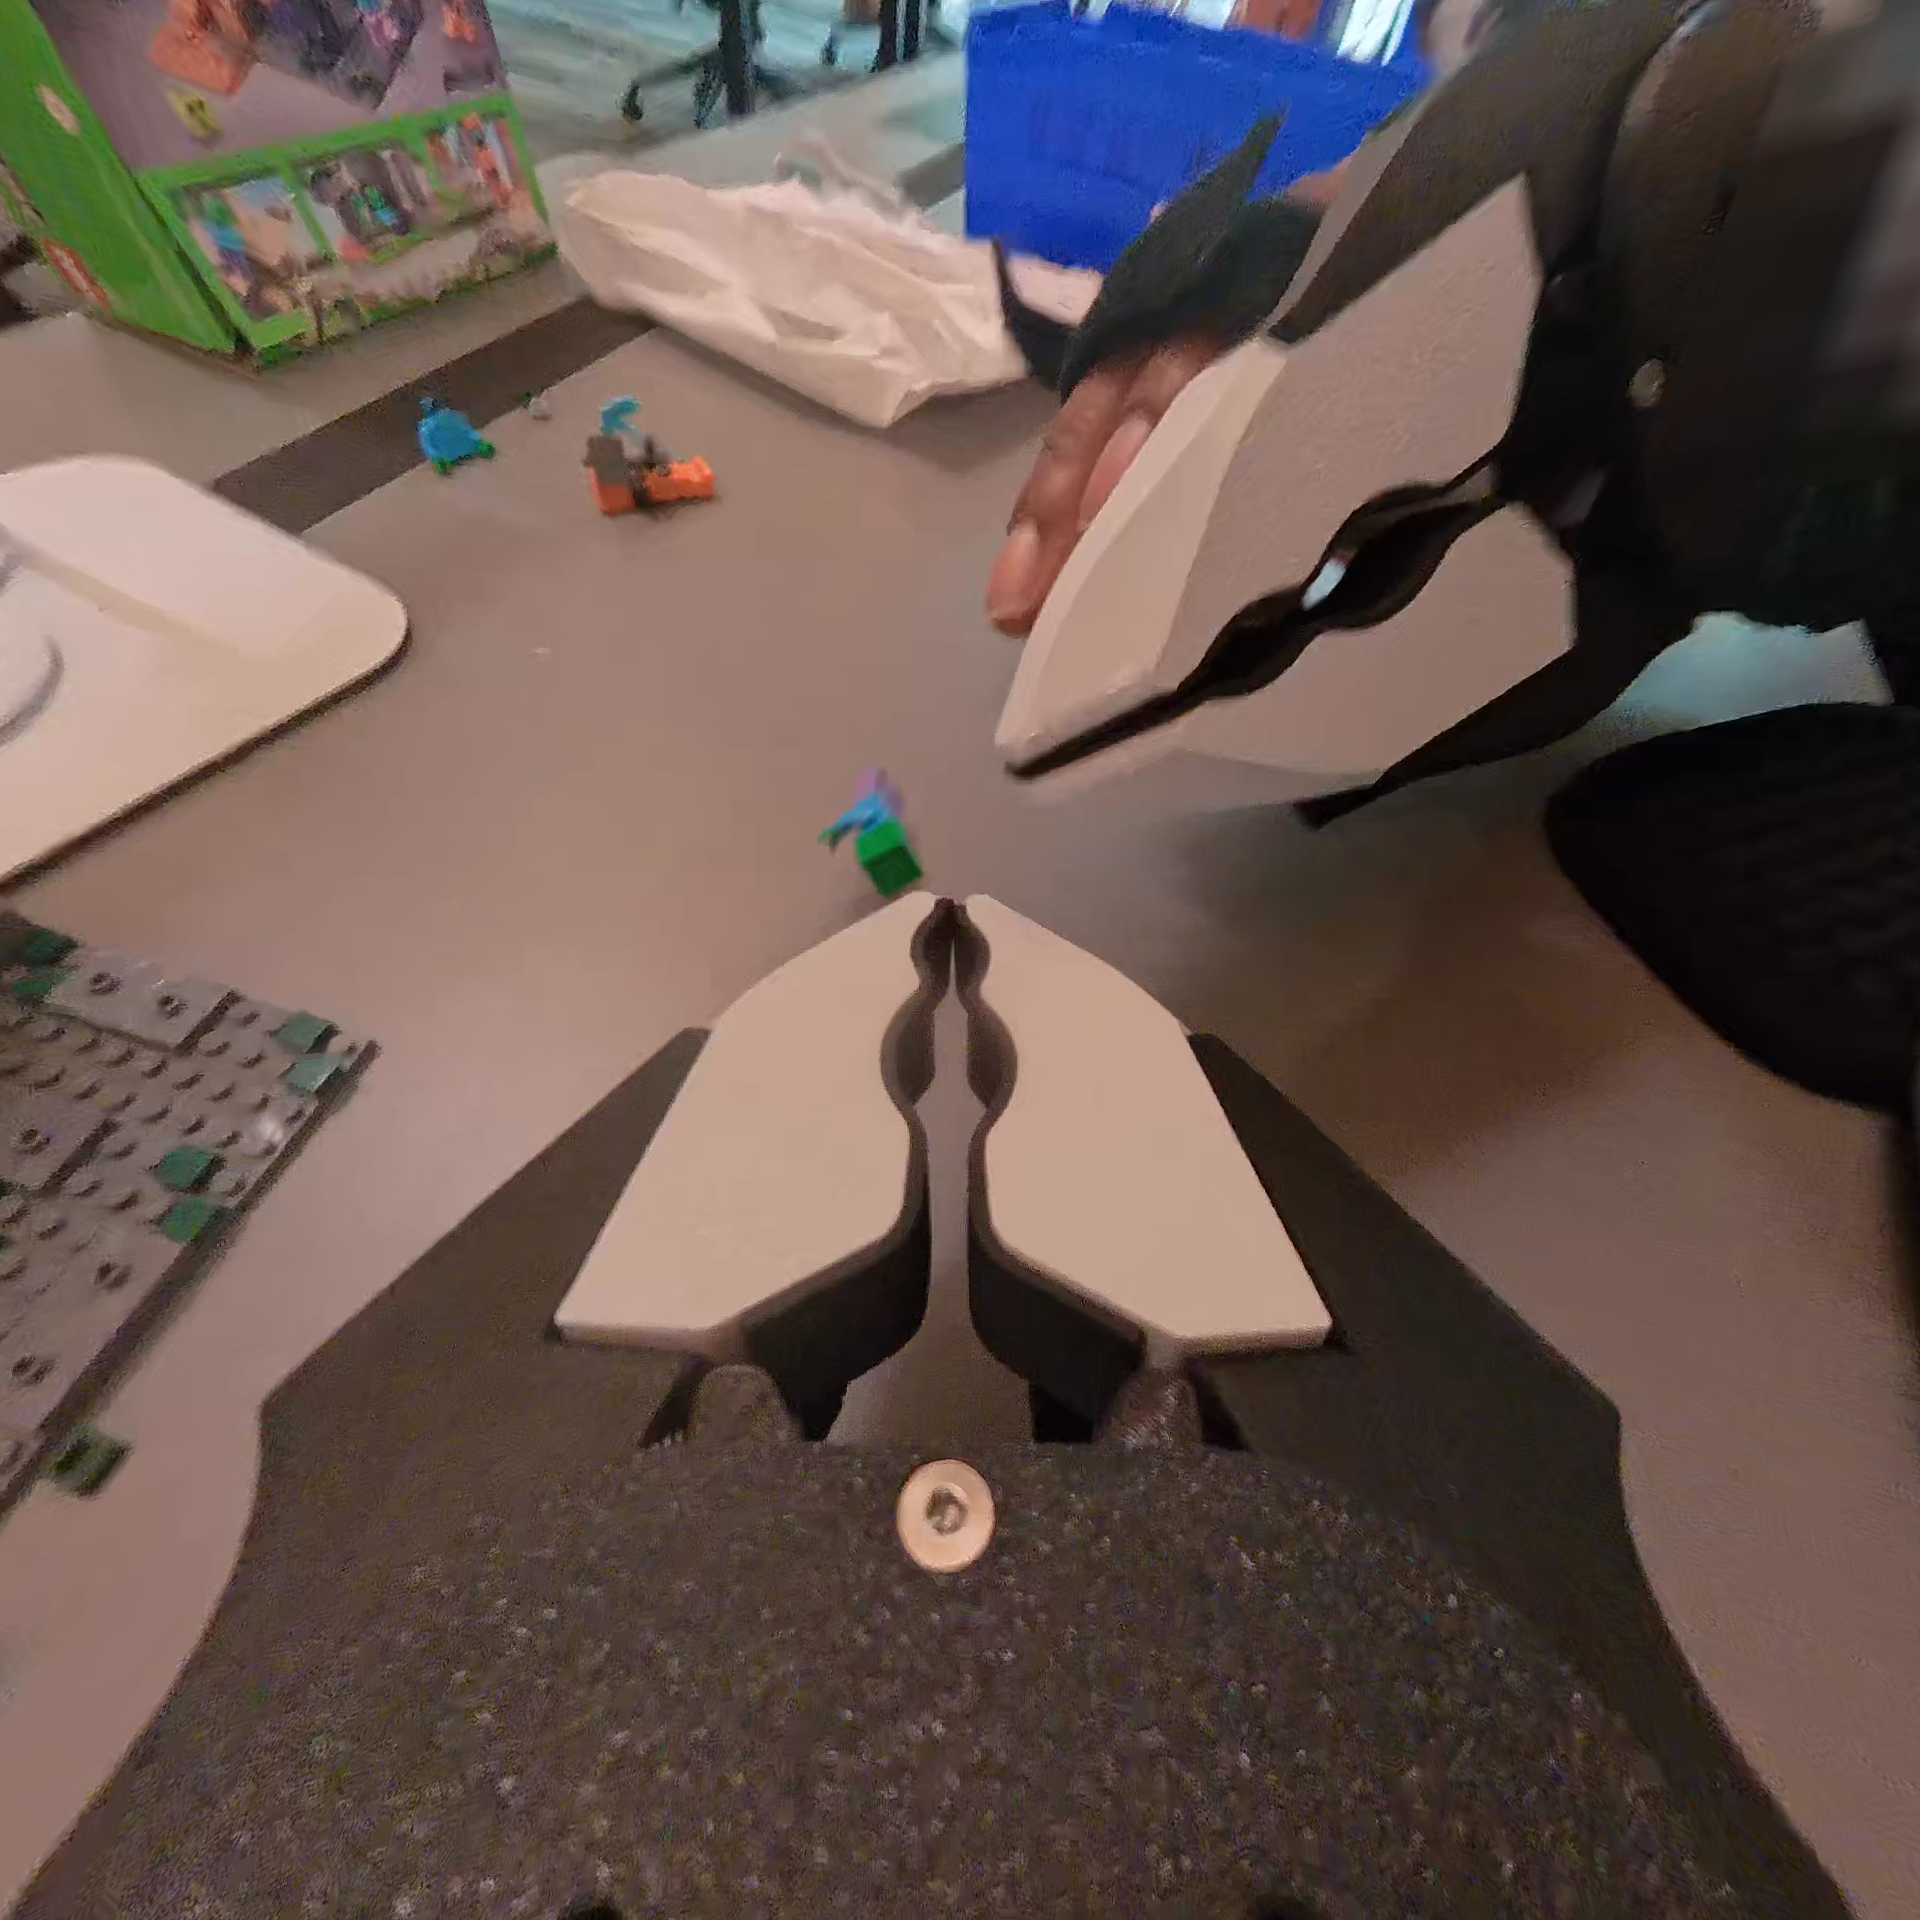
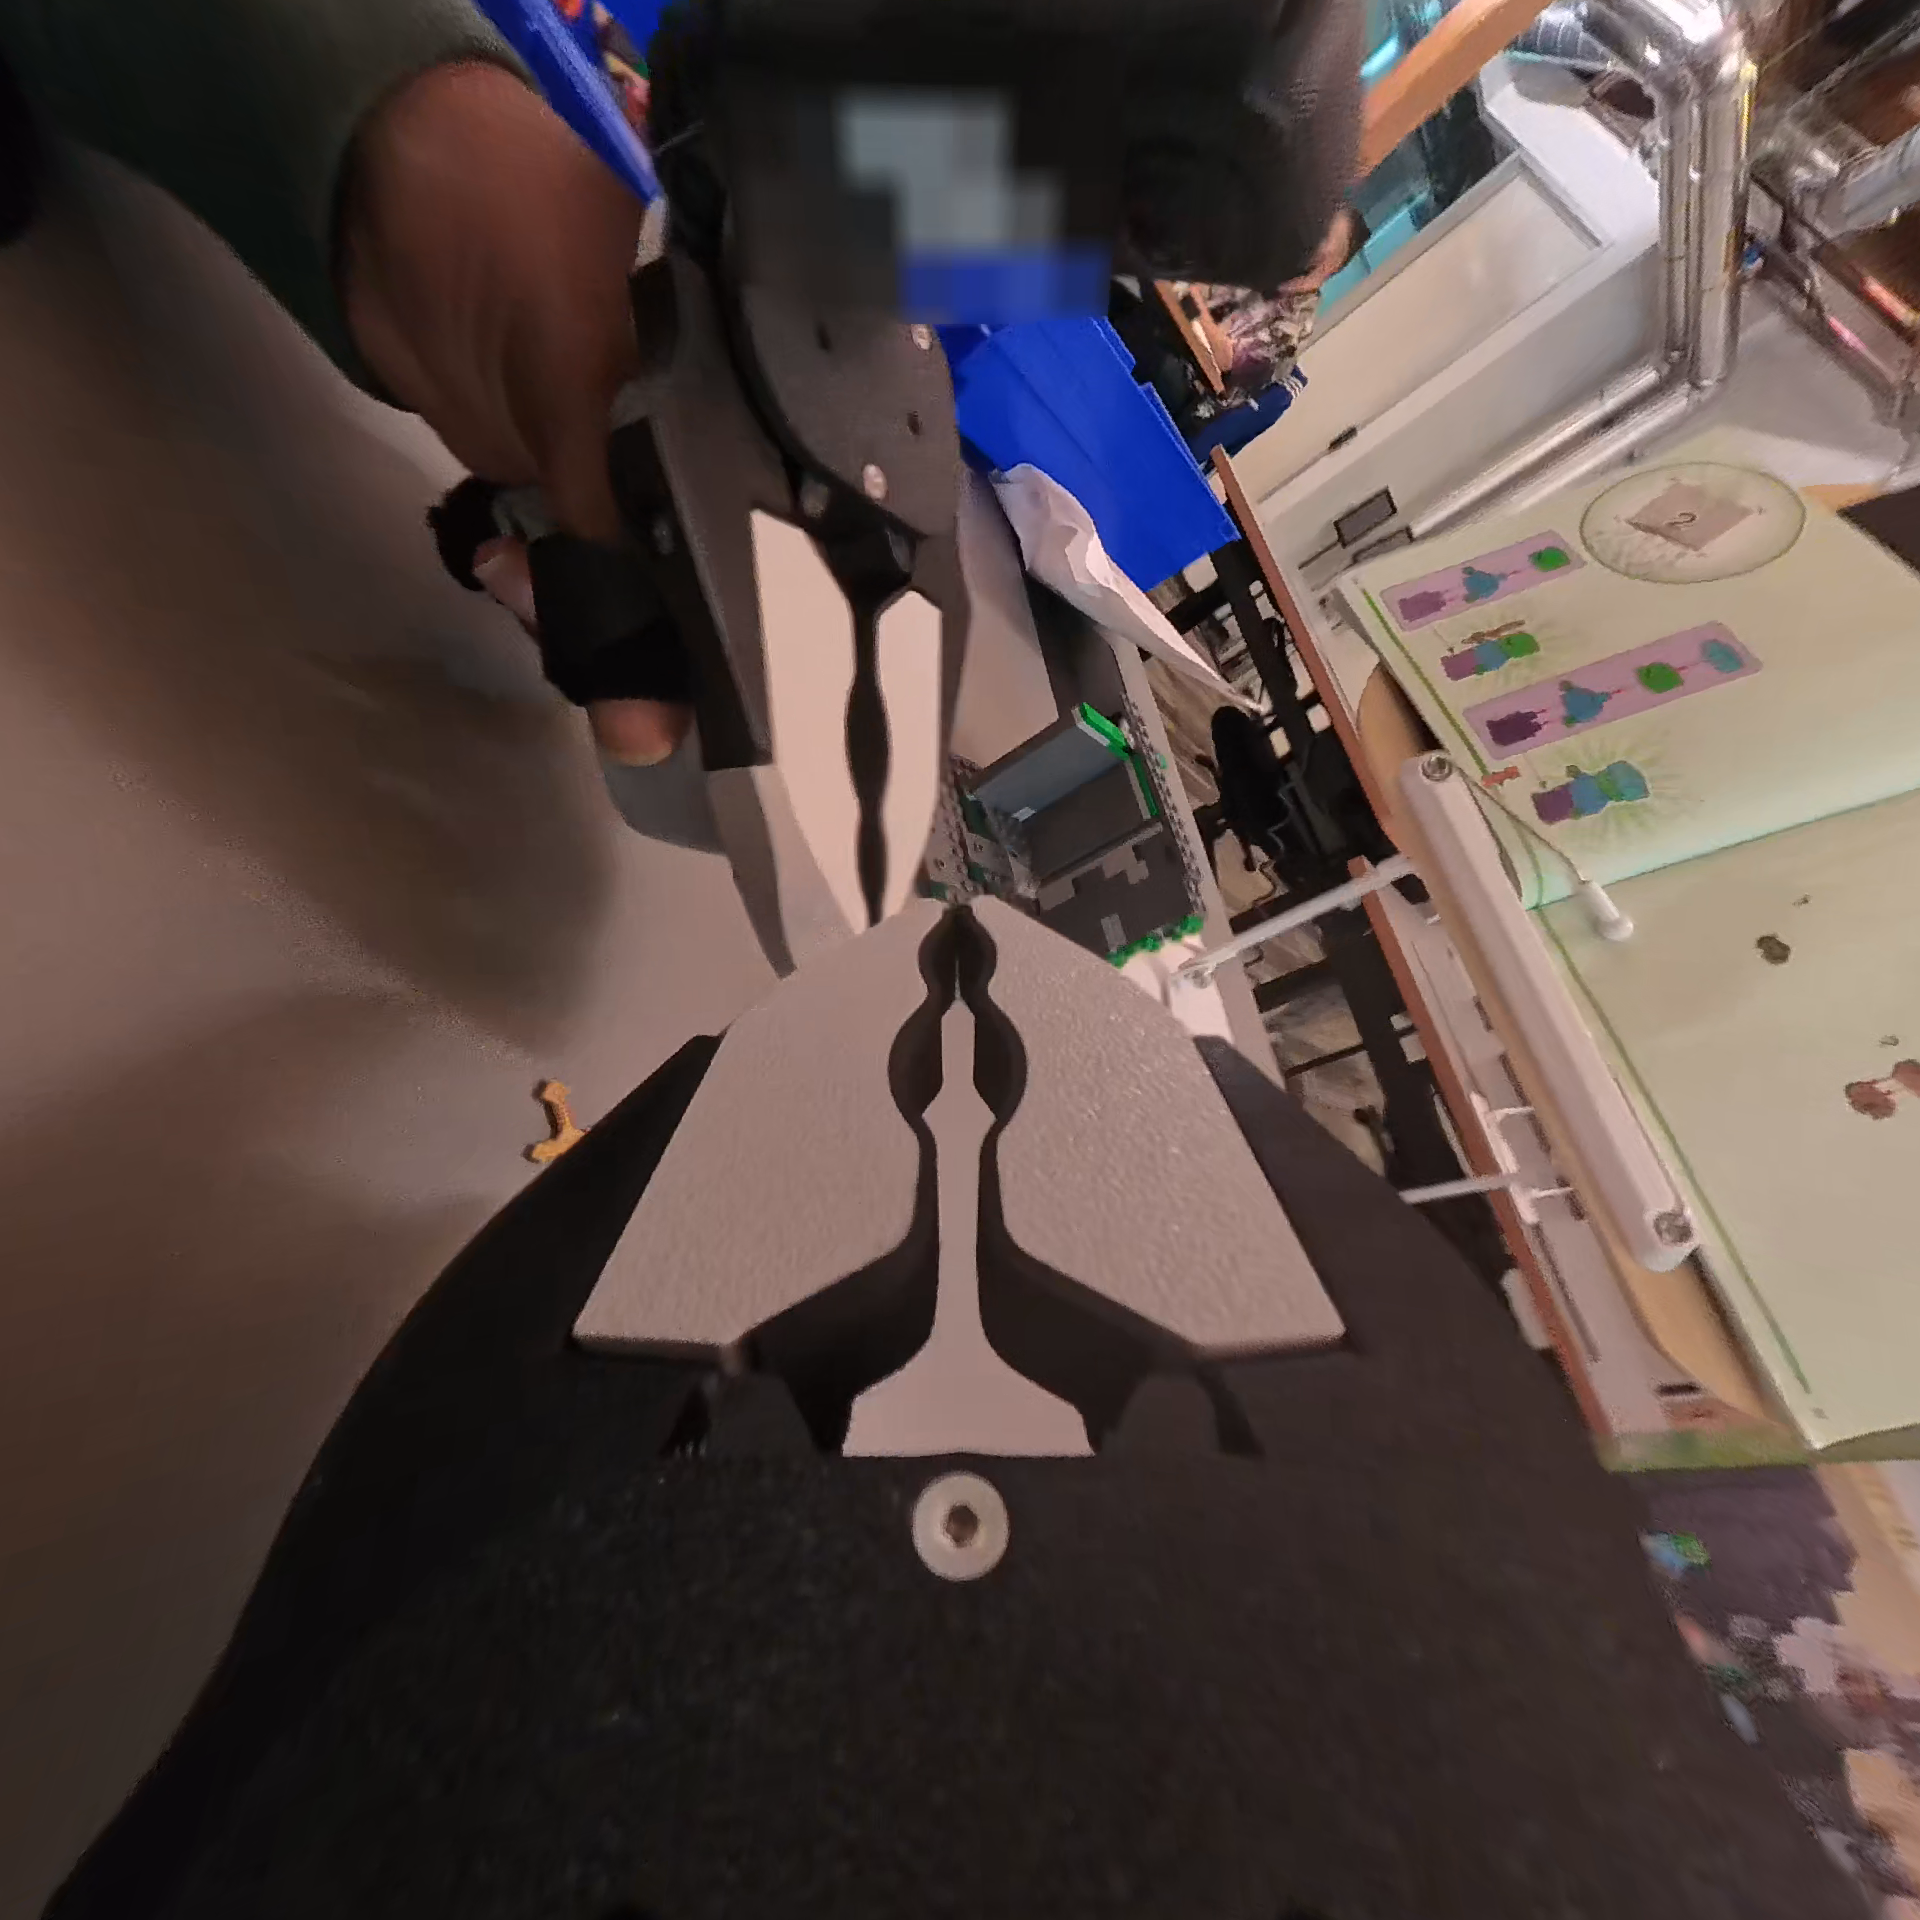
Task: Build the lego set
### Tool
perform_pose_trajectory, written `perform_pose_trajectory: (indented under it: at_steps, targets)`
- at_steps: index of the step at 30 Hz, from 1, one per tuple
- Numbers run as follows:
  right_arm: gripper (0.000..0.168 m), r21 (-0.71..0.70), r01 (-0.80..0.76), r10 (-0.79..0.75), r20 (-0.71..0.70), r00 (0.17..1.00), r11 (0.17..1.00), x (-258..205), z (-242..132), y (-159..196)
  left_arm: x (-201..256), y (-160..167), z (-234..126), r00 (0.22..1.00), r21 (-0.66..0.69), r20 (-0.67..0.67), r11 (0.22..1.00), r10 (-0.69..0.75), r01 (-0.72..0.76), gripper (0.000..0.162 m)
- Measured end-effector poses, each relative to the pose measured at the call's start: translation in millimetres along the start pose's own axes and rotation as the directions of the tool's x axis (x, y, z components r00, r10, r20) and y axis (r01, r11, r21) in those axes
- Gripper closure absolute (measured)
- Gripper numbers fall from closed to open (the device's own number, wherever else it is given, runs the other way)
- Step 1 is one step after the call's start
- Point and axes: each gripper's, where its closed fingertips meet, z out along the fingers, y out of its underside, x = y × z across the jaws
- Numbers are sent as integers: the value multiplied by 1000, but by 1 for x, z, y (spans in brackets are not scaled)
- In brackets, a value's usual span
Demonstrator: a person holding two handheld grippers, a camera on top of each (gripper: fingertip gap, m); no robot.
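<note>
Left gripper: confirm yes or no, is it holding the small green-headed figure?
No: the left gripper is shut on nothing, and the figure lies on the table just beyond its tips.

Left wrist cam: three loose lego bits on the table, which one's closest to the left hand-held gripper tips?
The green-block piece with teal and purple parts, just ahead of the left hand-held gripper. The blue piece and the orange-based one sit farther back.

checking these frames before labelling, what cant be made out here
- Small green-and-purple figure, left wrist view: motion blur smears its parts.
- Grey studded baseplate, left wrist view: cut off by the left edge.
- Tan piece, right wrist view: too small to identify, partly behind the right gripper.
- Left gripper: tips closed; any held piece cannot be seen.
</note>
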Motion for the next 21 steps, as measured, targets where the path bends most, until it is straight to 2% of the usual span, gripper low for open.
perform_pose_trajectory:
  at_steps: [1, 4, 7, 10, 14, 17, 20, 21]
  targets:
    - [168, -2, -38, 38, 2, 999, 999, 3, -1, 3, -6, 6, 0, 1000, -35, 28, 999, -7, 8, 162]
    - [163, -82, -156, 161, 57, 985, 984, 15, -3, 28, -12, 15, -1, 998, -53, 38, 998, -41, 43, 162]
    - [153, -270, -195, 242, 154, 958, 943, 18, -6, 72, -14, 18, -1, 997, -61, 41, 996, -57, 60, 160]
    - [146, -405, -236, 369, 293, 882, 883, 3, -15, 100, -13, 20, 0, 998, -71, 42, 997, -39, 42, 158]
    - [135, -497, -249, 479, 412, 775, 831, -20, -23, 109, -13, 23, 0, 999, -84, 43, 996, -28, 32, 157]
    - [131, -530, -237, 503, 439, 745, 814, -30, -21, 116, -13, 23, 0, 999, -83, 39, 996, -32, 35, 157]
    - [135, -551, -211, 502, 454, 737, 808, -39, -18, 121, -12, 23, 0, 999, -84, 37, 996, -32, 35, 156]
    - [144, -544, -218, 501, 450, 739, 810, -38, -17, 120, -12, 23, 0, 999, -84, 37, 996, -31, 34, 156]
